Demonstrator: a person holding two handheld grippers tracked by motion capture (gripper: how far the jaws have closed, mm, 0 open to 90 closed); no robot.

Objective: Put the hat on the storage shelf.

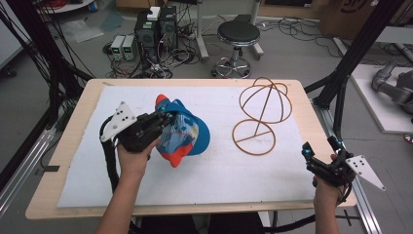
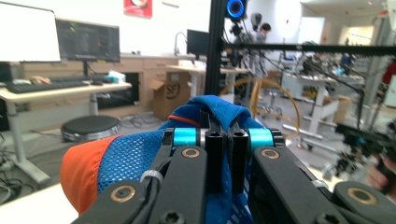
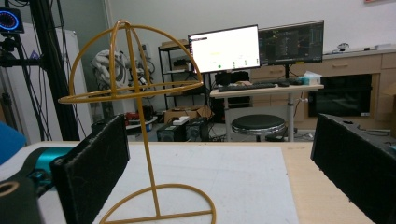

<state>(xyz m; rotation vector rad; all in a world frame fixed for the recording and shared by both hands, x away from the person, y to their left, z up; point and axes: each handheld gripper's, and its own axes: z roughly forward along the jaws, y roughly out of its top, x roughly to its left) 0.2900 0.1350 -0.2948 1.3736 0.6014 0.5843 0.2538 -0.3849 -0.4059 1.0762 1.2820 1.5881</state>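
Pinching only a fold of the cap (image 1: 182, 130), held just above the mat (image 1: 219, 180) left of the stand (image 1: 263, 114), the left gripper (image 1: 163, 119) may let it slip, while the right gripper (image 1: 321, 155) waits spread.

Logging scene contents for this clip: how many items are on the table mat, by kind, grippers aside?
Caps: 1, the blue and orange cap, clamped in the left gripper
Wire hat stands: 1, the gold stand, standing free
Total: 2

Overhead cam; gripper cams low, close.
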